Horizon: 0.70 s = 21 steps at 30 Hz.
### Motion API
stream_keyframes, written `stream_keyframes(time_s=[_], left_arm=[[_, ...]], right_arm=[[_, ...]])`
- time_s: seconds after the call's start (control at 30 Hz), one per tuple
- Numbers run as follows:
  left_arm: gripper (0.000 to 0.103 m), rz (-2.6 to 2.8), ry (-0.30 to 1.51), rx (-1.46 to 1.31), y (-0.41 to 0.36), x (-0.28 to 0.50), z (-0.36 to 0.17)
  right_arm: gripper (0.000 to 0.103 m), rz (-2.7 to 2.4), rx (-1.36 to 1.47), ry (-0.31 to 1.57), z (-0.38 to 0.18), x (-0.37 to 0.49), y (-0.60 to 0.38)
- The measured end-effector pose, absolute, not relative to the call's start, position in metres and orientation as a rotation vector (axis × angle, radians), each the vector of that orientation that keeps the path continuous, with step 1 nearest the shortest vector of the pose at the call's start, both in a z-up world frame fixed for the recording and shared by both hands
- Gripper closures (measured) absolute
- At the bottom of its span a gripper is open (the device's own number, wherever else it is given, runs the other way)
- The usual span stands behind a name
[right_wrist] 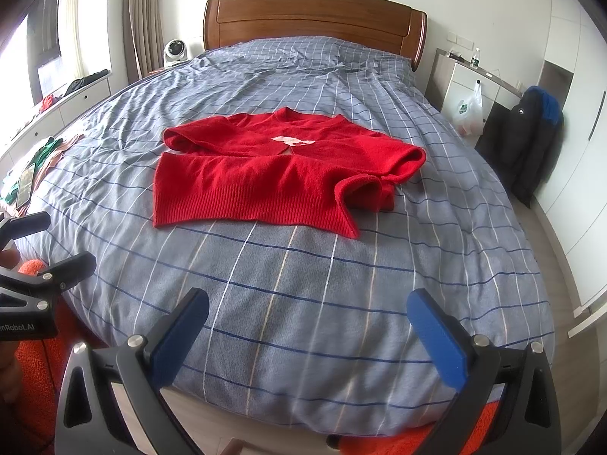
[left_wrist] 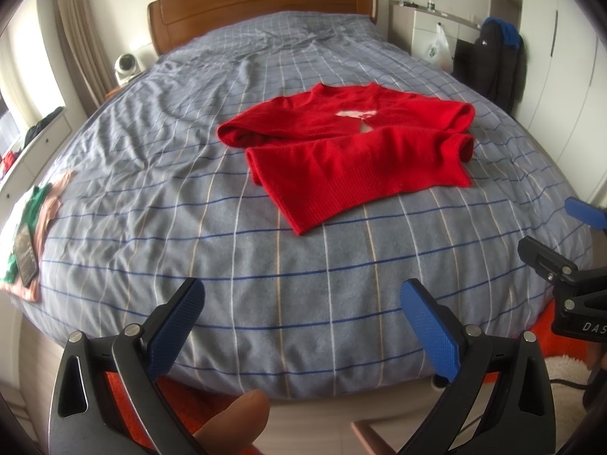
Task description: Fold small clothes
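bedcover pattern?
Grey-blue bedcover with a grid of white, dark blue and tan lines; clearest in the right wrist view.

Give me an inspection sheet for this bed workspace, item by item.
Surface: bed with a wrinkled grey-blue checked cover.
Job's things: red sweater lies mid-bed, partly folded, sleeves tucked in, ribbed hem toward the cameras.
Clutter: green and pink clothes with a dark phone on them, at the bed's left edge.
Grippers: left gripper open, empty, at the foot of the bed; right gripper open, empty, beside it.
Cables: thin dark cable over the floor near the right gripper.
Surroundings: wooden headboard, white fan, plastic bag, dark jacket, orange rug.
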<state>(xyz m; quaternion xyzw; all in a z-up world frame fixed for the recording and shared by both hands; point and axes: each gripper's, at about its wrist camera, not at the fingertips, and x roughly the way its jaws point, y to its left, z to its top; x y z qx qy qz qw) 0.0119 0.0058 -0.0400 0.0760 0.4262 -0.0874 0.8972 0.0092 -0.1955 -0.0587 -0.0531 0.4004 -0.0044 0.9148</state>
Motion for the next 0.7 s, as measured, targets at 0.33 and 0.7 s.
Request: stream_keyframes(time_s=[0.33, 0.7], left_arm=[[0.000, -0.182, 0.884, 0.157, 0.0060, 0.0120, -0.0399], [0.000, -0.170, 0.903, 0.150, 0.0119, 0.0099, -0.0437]], right_arm=[[0.000, -0.010, -0.109, 0.824, -0.0584, 0.0090, -0.1953], [0.000, -0.007, -0.109, 0.830, -0.0593, 0.0087, -0.1940]])
